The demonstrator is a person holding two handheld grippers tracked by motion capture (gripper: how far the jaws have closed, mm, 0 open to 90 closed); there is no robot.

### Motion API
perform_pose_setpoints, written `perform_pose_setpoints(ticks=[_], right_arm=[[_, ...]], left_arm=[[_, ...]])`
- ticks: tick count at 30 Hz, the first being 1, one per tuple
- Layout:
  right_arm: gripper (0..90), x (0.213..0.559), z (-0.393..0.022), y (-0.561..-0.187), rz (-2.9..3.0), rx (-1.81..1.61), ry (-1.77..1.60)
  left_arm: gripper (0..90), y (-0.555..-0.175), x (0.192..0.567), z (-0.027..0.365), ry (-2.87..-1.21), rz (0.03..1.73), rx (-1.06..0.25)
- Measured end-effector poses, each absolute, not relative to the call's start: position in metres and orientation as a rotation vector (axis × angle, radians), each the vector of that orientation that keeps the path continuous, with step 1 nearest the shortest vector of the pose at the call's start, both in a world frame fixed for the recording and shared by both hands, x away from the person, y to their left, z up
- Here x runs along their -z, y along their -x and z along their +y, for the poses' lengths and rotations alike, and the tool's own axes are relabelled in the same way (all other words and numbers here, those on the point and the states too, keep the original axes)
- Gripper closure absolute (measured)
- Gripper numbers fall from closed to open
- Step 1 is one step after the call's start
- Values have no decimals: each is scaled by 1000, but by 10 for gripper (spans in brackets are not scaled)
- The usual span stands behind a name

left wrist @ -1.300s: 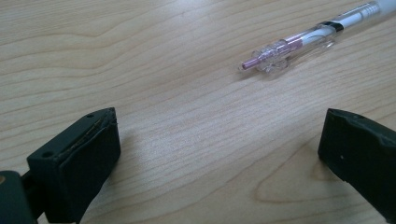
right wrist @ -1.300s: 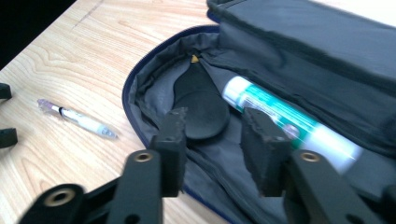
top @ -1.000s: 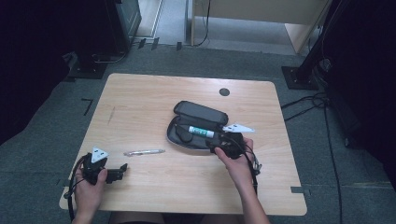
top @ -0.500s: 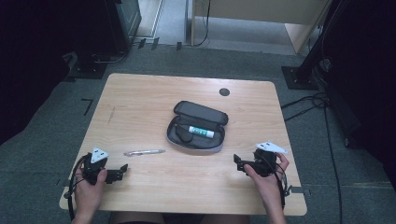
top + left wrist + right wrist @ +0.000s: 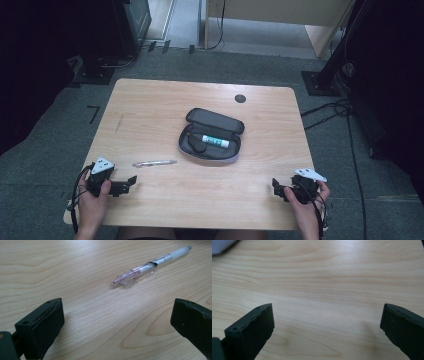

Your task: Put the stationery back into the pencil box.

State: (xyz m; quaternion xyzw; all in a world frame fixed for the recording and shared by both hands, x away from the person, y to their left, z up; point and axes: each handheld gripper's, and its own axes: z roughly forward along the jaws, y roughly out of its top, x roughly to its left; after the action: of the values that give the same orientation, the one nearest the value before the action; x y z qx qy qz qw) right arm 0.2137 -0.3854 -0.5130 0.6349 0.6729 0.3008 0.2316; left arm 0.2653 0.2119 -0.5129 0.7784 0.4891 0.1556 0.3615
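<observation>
A wooden table point(image 5: 150, 100) bears a small black disc point(image 5: 240, 98), perhaps a grommet.

Wooden table point(image 5: 150, 105); pen point(image 5: 154, 163); open case point(image 5: 212, 135)

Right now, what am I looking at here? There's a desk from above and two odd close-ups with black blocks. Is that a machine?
No machine: a person sits at a wooden table and holds a two-jaw tool in each hand. The high view looks down from above; there the left gripper and right gripper rest near the table's near edge. The other two pictures come from small cameras riding on those grippers, so the black blocks are each one's own jaws. Both stand wide open with nothing between them. On the table lie an open pencil case, with a glue stick inside, and a pen. The left gripper view shows that pen just ahead of its jaws, untouched.
</observation>
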Motion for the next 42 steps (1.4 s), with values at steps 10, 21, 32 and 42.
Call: perform_pose_setpoints(ticks=[10,21,32,42], right_arm=[[0,524,-401,-204,1850,-765,-1739],[0,527,-402,-204,1835,-791,-1718],[0,527,-402,-204,1835,-791,-1716],[0,527,-402,-204,1835,-795,-1714]], left_arm=[[0,-268,498,187,-2028,1214,-414],[67,-280,498,126,-2158,1082,-424],[261,-297,498,92,-2211,1036,-487],[520,-310,505,79,-2265,1001,-457]])
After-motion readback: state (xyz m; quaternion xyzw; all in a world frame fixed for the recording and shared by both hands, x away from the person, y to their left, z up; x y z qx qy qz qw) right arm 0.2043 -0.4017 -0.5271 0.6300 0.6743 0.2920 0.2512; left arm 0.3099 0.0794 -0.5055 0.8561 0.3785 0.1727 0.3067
